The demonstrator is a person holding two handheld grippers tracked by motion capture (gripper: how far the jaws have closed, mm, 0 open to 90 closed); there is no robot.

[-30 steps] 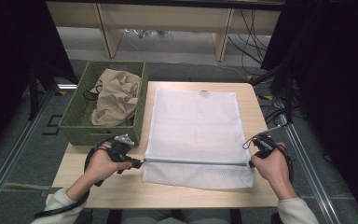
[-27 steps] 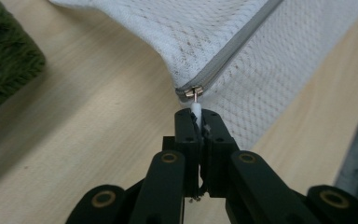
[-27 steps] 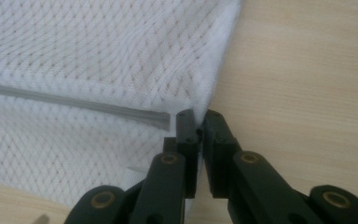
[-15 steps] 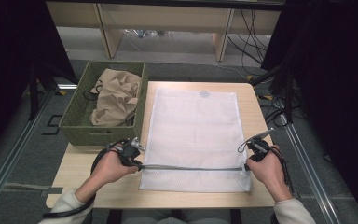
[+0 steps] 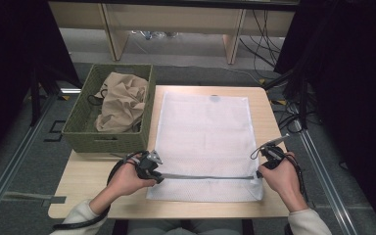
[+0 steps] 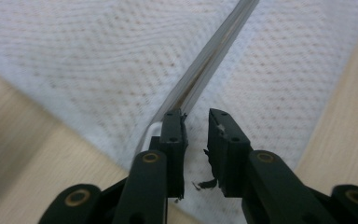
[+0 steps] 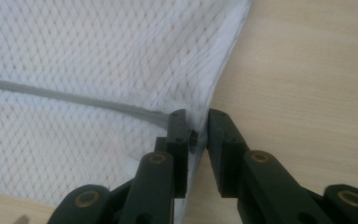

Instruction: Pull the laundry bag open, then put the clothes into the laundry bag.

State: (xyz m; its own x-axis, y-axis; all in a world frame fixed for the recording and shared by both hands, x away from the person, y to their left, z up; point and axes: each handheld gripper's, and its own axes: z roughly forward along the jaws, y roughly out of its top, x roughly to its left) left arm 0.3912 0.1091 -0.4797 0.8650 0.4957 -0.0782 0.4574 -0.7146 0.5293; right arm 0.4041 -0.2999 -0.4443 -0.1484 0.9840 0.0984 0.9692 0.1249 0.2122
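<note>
White mesh bag (image 5: pixel 205 142), flat on the pale wooden table (image 5: pixel 88 191), with its grey zipper band (image 5: pixel 205 176) running from 9 o'clock to 3 o'clock near the edge closest to the person. Left gripper (image 5: pixel 152 172), at 8 o'clock of the bag: its jaws have just been opening and stand spread over the zipper's end, the pads clear of it, as the left gripper view (image 6: pixel 196 128) confirms. Right gripper (image 5: pixel 260 172), at 4 o'clock of the bag: its jaws have likewise been opening; in the right gripper view (image 7: pixel 196 128) they stand apart astride the bag's side edge, where the zipper ends. Green woven basket (image 5: pixel 85 132), at 10 o'clock, beside the table, holding crumpled tan cloth (image 5: pixel 122 100).
</note>
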